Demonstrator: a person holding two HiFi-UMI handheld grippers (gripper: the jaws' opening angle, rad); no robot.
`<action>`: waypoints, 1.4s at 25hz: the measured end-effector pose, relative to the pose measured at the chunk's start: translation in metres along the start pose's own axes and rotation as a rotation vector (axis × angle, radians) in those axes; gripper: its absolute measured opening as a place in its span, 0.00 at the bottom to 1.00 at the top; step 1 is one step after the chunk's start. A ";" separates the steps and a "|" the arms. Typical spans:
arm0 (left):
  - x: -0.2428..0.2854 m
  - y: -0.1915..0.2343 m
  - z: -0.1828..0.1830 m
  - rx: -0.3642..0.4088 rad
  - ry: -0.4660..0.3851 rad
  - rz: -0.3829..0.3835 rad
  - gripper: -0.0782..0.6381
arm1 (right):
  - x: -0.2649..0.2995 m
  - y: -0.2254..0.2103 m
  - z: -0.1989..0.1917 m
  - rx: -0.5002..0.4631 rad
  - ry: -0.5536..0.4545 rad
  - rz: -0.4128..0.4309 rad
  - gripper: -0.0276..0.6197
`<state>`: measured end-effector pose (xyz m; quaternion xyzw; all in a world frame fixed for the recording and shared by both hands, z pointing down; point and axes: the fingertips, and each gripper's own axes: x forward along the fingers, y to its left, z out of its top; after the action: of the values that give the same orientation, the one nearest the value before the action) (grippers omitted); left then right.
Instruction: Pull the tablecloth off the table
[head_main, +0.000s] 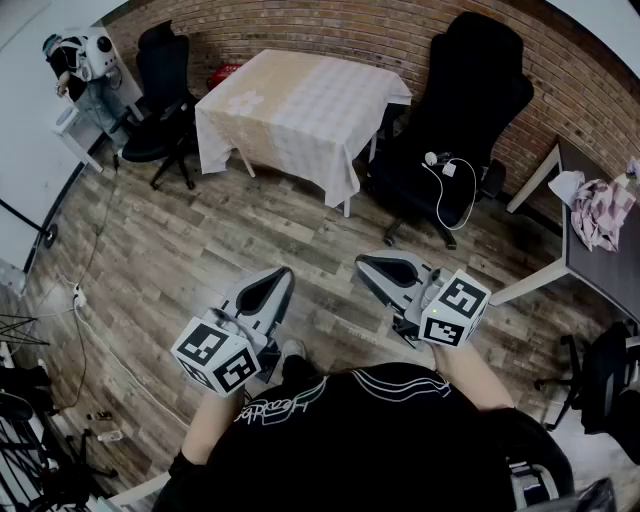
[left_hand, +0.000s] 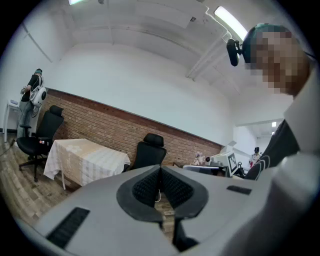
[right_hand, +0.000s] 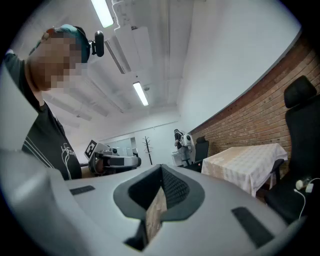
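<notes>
tablecloth (head_main: 300, 100) fully draped on table (head_main: 347, 207), upper middle of head view, well apart from both claws. left gripper (head_main: 280, 273) and right gripper (head_main: 362, 262) low centre, both pinched closed, nothing in them. near hanging corner points down-right, so right one looks closer. cloth pale cream, faint checks, soft folds at hem. wood-plank floor (head_main: 200, 230) between.

The only lettering is a white script print (head_main: 285, 408) on the person's black shirt (head_main: 380, 450), at six o'clock in the head view; it is too curled and small to read. In the right gripper view the same print stands at nine o'clock and seems to begin "He"; the rest is unclear. The cube (head_main: 215, 355) on the left gripper (head_main: 284, 273) and the cube (head_main: 455, 310) on the right gripper (head_main: 362, 262) carry black-and-white square markers, without letters or numbers.
</notes>
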<state>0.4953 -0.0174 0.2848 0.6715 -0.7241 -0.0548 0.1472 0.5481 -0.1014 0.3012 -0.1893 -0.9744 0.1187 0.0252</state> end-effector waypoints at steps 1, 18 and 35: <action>0.000 0.003 0.000 0.001 0.002 -0.002 0.12 | 0.003 -0.001 -0.001 0.001 0.001 -0.001 0.04; 0.014 0.116 0.019 -0.023 0.030 -0.062 0.12 | 0.099 -0.038 -0.002 0.054 -0.008 -0.060 0.04; -0.042 0.283 0.068 -0.076 -0.029 -0.105 0.12 | 0.250 -0.044 0.018 0.022 -0.035 -0.120 0.04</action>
<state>0.2078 0.0423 0.2928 0.7017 -0.6873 -0.0997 0.1591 0.2985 -0.0510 0.2948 -0.1279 -0.9829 0.1312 0.0171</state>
